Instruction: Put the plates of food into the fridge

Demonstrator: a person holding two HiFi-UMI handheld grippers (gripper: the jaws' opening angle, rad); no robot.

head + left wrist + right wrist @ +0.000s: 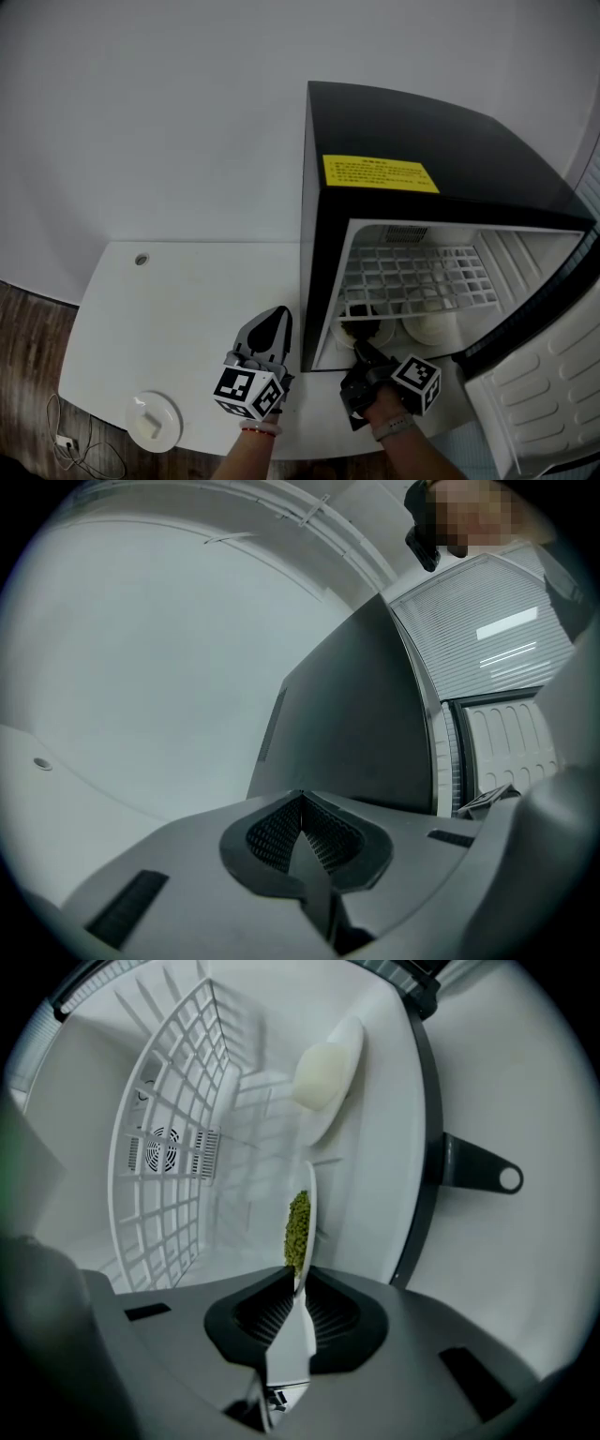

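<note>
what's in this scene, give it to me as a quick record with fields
fridge: black, door open
right gripper: shut on the rim of the plate of green food, reaching into the fridge below the wire shelf
second plate: pale food, already inside, beside the held one
left gripper: shut, nothing in it, above the white table, left of the fridge
other: white round object near the table's front edge
</note>
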